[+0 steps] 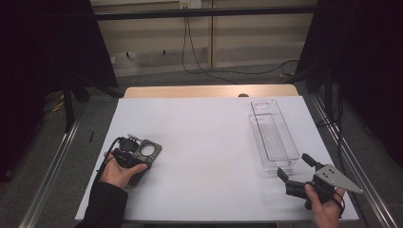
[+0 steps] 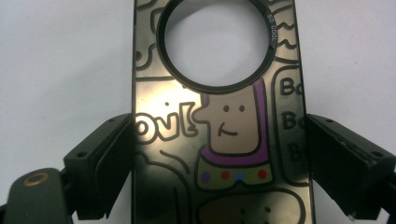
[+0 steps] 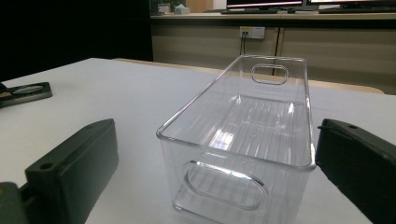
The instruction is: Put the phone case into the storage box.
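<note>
Starting with the big picture, you have a white table surface (image 1: 204, 156) with a clear rectangular plastic bin with cut-out handles (image 1: 272, 135) standing empty at the far right, well apart from the work on the left. Your left gripper (image 1: 134, 156) sits at the near left over a dark, glossy phone case printed with a cartoon figure and a round camera hole (image 2: 219, 126), which lies flat on the table. The case lies between the jaws, which stand wide; the right jaw seems to touch its edge, the left looks just clear, so I judge the grip not yet made. Your right gripper (image 1: 294, 167) waits just beside the bin's near end, jaws wide apart and holding nothing. As I read it, nothing is in the bin yet: clamping, lifting and carrying the case across all remain.
</note>
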`<state>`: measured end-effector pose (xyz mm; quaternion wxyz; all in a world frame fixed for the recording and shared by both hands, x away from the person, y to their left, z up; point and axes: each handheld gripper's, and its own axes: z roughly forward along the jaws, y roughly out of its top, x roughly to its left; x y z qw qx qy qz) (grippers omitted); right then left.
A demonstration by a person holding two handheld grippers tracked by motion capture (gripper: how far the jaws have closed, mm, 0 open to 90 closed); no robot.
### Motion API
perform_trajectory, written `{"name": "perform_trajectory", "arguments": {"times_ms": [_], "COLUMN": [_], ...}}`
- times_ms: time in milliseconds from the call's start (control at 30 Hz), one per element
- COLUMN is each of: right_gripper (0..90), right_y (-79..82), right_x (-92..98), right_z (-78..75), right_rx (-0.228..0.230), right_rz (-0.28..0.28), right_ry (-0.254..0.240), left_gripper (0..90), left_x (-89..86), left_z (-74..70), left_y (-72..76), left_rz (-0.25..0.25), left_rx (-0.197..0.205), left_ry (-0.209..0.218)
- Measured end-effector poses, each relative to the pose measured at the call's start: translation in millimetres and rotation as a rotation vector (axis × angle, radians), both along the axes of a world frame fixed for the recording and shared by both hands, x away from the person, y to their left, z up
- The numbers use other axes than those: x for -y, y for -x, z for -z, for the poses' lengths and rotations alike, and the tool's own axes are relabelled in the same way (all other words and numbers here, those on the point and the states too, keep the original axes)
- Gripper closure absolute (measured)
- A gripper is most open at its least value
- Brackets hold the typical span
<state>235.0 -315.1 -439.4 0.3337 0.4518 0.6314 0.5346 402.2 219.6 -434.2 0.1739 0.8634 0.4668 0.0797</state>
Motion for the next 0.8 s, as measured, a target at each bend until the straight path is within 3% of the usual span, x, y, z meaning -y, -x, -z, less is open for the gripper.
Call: {"name": "perform_trajectory", "arguments": {"times_ms": [400, 633, 800], "right_gripper": [0.0, 0.0, 0.0], "right_y": [0.0, 0.0, 0.1], "right_x": [0.2, 0.1, 0.1], "right_z": [0.0, -0.1, -0.2], "right_rx": [0.0, 0.0, 0.0], "right_rz": [0.001, 0.003, 0.003], "right_ry": [0.0, -0.002, -0.003], "left_gripper": [12.3, 12.3, 12.3], "left_x": [-4.9, -7.6, -7.7], "left_z": [-1.6, -8.4, -11.6], "left_y": [0.9, 3.1, 5.3], "left_rz": [-0.011, 0.0, -0.001], "left_rx": [0.012, 0.057, 0.1], "left_ry": [0.037, 0.107, 0.187]}}
